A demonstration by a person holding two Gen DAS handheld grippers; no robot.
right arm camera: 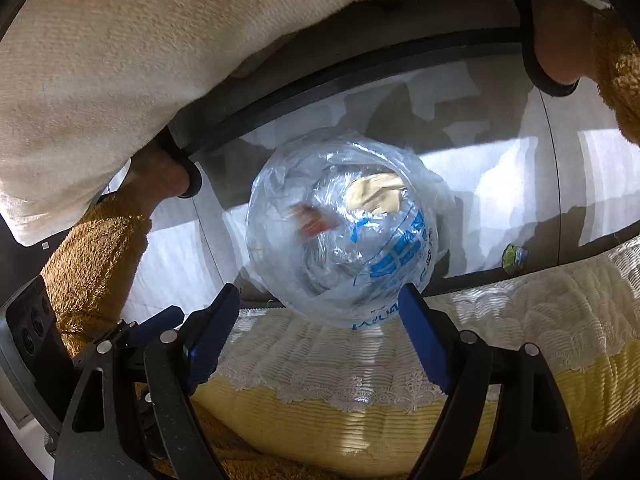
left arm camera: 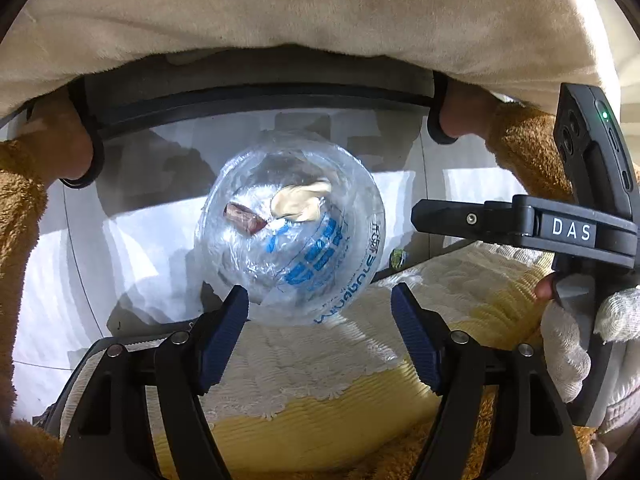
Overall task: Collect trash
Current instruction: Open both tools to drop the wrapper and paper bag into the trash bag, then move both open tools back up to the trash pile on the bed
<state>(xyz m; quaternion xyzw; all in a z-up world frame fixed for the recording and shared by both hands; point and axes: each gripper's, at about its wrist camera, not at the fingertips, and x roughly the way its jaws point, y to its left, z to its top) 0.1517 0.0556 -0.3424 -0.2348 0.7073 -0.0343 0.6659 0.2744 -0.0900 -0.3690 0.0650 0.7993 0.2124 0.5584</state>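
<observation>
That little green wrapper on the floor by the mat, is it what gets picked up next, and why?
Probably yes. The clear bag already holds scraps, while the green wrapper lies loose on the floor beside the mat. Both the left gripper and right gripper stand open and empty, so the right one could swing toward it.

You see a clear, crinkly, glossy plastic bag (left arm camera: 290, 228) with blue print, on a smooth, shiny white floor (left arm camera: 132, 236). Your gripper (left arm camera: 320, 304) is matt black plastic with ribbed blue pads (left arm camera: 224, 336). The yellow bed cover (left arm camera: 320, 420) is ribbed cloth edged in white lace; your glove (left arm camera: 572, 352) is knitted white cotton.
</observation>
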